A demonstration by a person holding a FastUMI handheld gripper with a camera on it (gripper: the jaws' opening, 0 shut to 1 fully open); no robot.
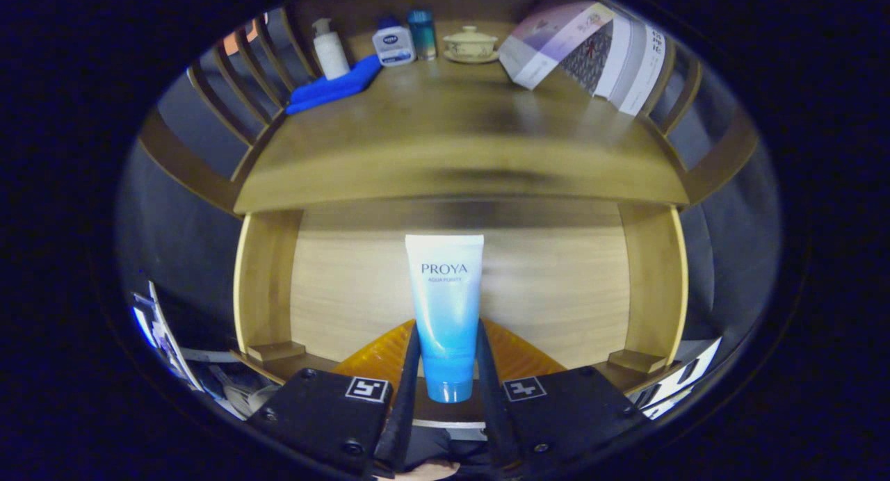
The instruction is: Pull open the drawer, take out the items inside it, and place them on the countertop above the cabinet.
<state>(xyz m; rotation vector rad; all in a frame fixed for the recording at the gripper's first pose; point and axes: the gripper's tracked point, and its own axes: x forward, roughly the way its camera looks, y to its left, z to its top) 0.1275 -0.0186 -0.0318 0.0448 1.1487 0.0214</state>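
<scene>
While the tool grips the blue tube between both fingers above the open drawer, the tabletop front edge lies beyond, its middle bare.

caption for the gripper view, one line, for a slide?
Gripper shut on a white-to-blue plastic tube above the open wooden drawer, below the cabinet's wooden countertop.

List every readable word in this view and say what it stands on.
"PROYA": on the tube clamped between the gripper's fingers.
Smaller line beneath it: too faint.
Logo on the white bottle, print on the boxes: too small or blurred.
</scene>
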